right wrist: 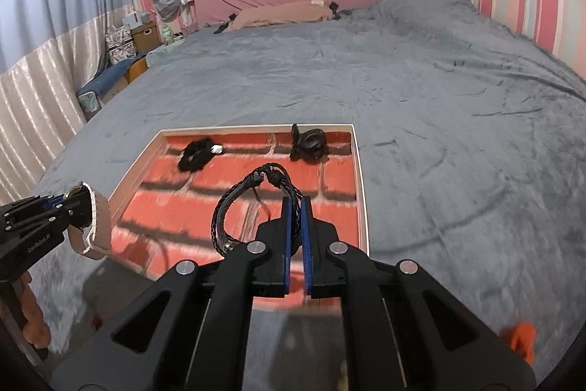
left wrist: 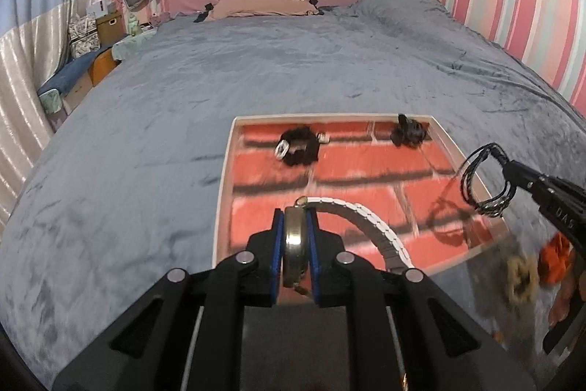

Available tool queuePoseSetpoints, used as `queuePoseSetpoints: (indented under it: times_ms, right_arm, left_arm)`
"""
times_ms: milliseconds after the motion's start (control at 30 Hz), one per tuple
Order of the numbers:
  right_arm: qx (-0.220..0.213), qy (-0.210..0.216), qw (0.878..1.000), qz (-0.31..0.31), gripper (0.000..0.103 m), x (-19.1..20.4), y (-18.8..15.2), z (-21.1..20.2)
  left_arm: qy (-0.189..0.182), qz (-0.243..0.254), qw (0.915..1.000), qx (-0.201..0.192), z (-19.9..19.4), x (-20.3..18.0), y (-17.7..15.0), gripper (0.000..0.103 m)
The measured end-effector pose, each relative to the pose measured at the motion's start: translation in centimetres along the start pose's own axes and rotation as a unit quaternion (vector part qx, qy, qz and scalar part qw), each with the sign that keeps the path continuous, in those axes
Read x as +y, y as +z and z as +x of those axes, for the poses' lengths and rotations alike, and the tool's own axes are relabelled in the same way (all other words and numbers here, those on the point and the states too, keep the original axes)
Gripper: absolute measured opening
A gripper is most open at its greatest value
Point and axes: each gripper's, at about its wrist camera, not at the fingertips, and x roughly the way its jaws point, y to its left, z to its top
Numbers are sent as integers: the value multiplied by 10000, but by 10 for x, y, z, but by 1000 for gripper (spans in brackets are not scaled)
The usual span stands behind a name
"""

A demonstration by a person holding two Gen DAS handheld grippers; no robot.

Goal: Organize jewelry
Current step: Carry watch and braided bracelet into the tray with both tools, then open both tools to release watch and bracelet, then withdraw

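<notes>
- Left claw [left wrist: 296,244]: clamped on a watch [left wrist: 296,246], blue pads pressing both faces of the round metal case, seen edge-on. The pale link strap [left wrist: 370,226] arcs away to the right and downward from the case.
- From the right wrist view the same watch [right wrist: 96,218] shows at the left edge, strap hanging in a loop below the left claw [right wrist: 78,209], which sits just outside the tray's near-left corner.
- Right claw [right wrist: 296,207]: pads together, pinching a black braided bracelet [right wrist: 249,204] at one side. The loop stands out to the left of the tips, with a knot at the top and a small metal end near the finger base.
- In the left wrist view the right claw [left wrist: 507,173] comes in from the right edge, the bracelet [left wrist: 483,180] dangling over the tray's right rim.
- Tray [left wrist: 225,178]: shallow, white-rimmed, floor printed as red brick; lies flat on a bed [left wrist: 146,134] covered with a grey plush blanket.
- Inside the tray, along the far side: a black scrunchie-like piece with a small silver bit [left wrist: 298,147] at left, a dark clip-like item [left wrist: 408,131] near the far right corner. The two lie well apart.
- Blurred items on the blanket near the tray's right corner: something tan [left wrist: 522,277] and something orange [left wrist: 556,259]; too smeared to identify.
- Fingers of the person's hand [right wrist: 33,317] grip the left handle.
</notes>
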Motion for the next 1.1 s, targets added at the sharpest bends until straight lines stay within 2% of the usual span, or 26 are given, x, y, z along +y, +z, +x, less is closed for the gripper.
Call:
queuePoseSetpoints:
  times_ms: [233, 500, 733, 1100]
  right_arm:
    - [384, -149, 9991, 129, 6, -14, 35, 65]
    - [670, -250, 9973, 150, 6, -19, 31, 106]
    - [854, -342, 9955, 216, 6, -25, 29, 127]
    - [1156, -352, 9926, 97, 7, -22, 21, 142]
  left_arm:
    - [201, -155, 9987, 439, 72, 8, 39, 13]
    - [357, -276, 9952, 873, 130, 25, 39, 13]
    - [362, -222, 9958, 806, 139, 27, 45, 13]
    - [347, -144, 9943, 1000, 146, 26, 47, 13]
